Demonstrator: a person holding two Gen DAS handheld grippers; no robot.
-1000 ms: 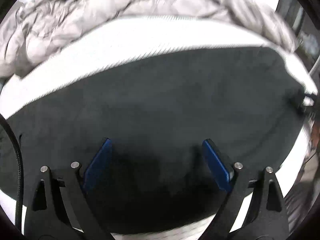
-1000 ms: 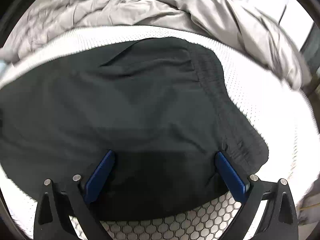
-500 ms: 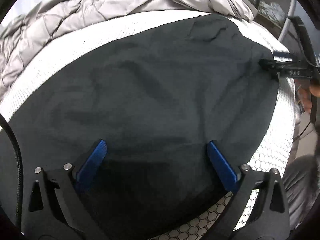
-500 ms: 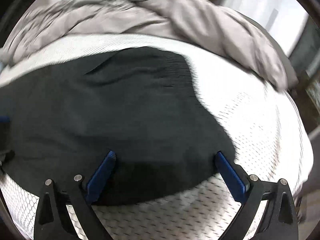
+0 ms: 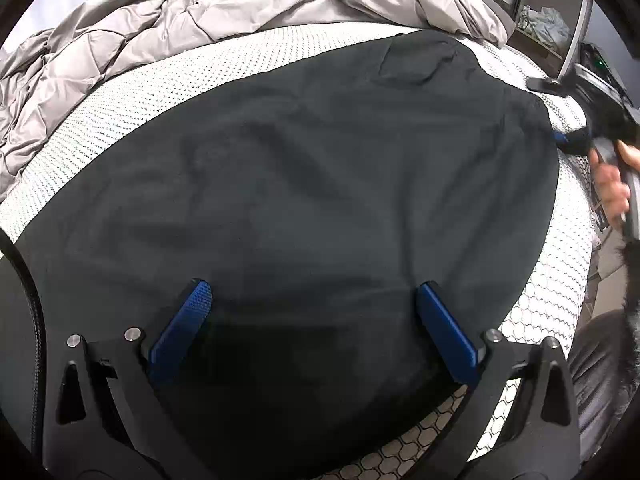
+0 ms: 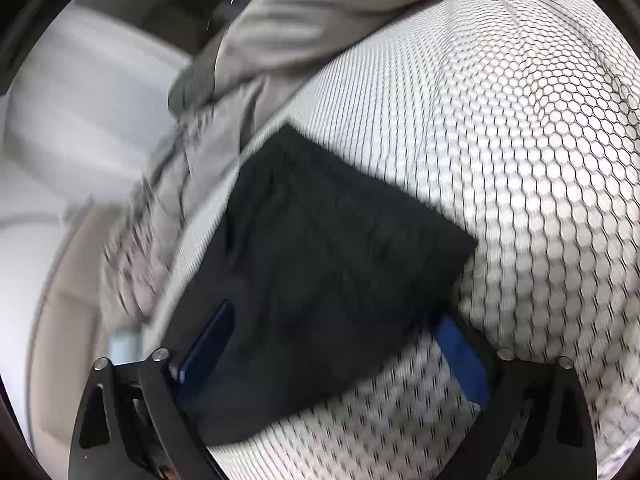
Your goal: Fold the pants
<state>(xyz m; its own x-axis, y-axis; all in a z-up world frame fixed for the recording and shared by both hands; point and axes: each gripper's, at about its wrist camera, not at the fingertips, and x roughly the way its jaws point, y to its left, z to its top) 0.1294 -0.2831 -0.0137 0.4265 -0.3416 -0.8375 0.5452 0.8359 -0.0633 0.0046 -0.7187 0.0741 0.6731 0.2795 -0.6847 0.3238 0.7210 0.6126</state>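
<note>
Dark pants (image 5: 304,184) lie flat on the honeycomb mattress (image 6: 520,140), both the left hand-held gripper (image 5: 312,320) and right hand-held gripper (image 6: 336,344) spread apart over them, gripping nothing.

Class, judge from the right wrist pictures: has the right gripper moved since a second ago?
Yes. The right gripper has swung right toward the pants' end; the grey duvet now sits upper left.

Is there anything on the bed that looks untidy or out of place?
Only the grey quilt: it lies crumpled in a heap along the far side of the mattress, not spread flat. The black pants lie nearly flat, with only slight creases near their far end. Nothing looks torn or spilled.
</note>
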